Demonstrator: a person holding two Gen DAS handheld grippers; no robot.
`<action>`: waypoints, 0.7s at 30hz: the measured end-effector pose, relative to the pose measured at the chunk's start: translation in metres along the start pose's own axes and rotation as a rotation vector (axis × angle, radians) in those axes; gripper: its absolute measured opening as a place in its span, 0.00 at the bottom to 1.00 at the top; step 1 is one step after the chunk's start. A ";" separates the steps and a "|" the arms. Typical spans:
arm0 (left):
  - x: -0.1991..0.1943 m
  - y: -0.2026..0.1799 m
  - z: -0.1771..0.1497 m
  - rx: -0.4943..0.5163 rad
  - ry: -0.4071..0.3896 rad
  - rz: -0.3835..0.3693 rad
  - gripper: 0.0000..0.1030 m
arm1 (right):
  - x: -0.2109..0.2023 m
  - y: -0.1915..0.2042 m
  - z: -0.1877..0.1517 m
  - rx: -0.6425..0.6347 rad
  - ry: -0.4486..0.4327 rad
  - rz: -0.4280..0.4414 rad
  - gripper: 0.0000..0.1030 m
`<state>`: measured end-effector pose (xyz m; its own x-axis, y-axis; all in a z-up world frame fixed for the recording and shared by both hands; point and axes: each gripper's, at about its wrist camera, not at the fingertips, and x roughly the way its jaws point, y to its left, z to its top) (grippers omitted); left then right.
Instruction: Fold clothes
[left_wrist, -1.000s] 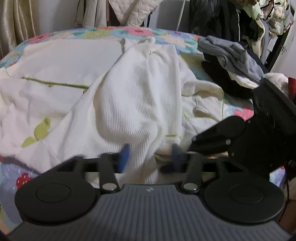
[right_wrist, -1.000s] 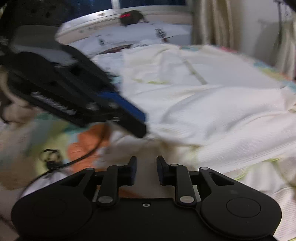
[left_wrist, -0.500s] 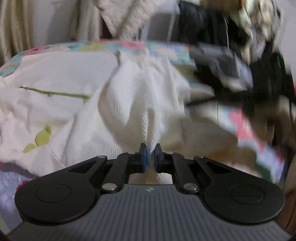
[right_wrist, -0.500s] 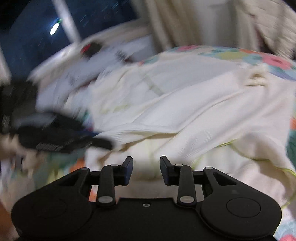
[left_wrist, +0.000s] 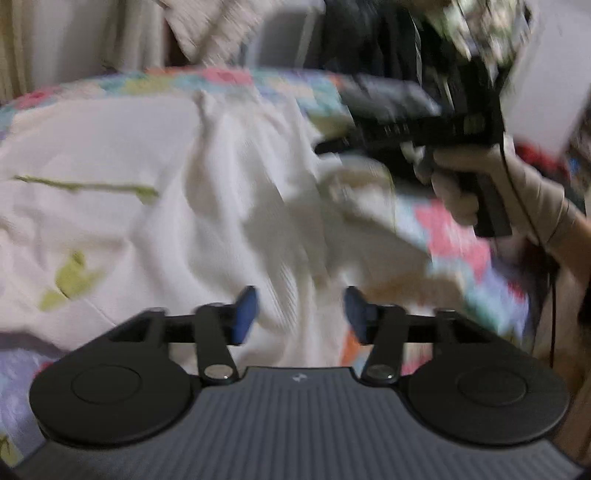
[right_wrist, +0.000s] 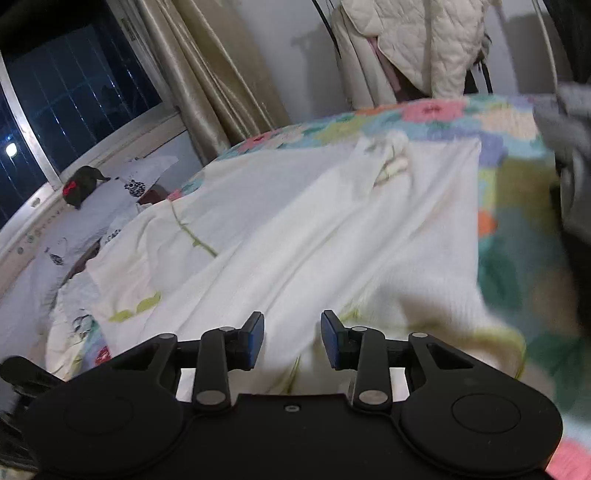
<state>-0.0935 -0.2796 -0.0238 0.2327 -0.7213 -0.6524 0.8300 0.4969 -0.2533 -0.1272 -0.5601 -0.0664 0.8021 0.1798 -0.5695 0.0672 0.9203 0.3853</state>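
Observation:
A white ribbed garment lies rumpled on top of a cream cloth with green trim on the bed. My left gripper hovers over its near fold. Its jaws are opening, and the cloth passes under the gap with neither blue pad pressing on it. In the right wrist view the same garment stretches away. My right gripper is just above its near edge, its jaws opening with nothing pinched. The left wrist view also shows the right gripper held by a gloved hand at upper right.
A flowered bedspread covers the bed. Grey and dark clothes are piled at its right side. Beige curtains, a dark window and a hanging quilted jacket stand behind. White bedding with a black item lies left.
Half a second ago the left gripper was shut on a fold of the white garment; now it stands open and the fold has dropped. The right gripper swung round towards the garment and widened.

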 end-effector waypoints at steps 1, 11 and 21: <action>0.000 0.008 0.005 -0.026 -0.034 0.030 0.70 | 0.000 0.000 0.012 -0.016 -0.001 -0.020 0.51; 0.051 0.058 0.020 -0.108 -0.089 0.180 0.83 | 0.059 -0.042 0.121 0.179 0.019 -0.193 0.58; 0.039 0.069 0.010 -0.112 -0.091 0.194 0.83 | 0.125 -0.074 0.130 0.254 -0.051 -0.195 0.28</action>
<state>-0.0222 -0.2787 -0.0599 0.4312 -0.6452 -0.6307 0.7054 0.6769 -0.2103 0.0457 -0.6513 -0.0717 0.7879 -0.0150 -0.6156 0.3634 0.8184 0.4452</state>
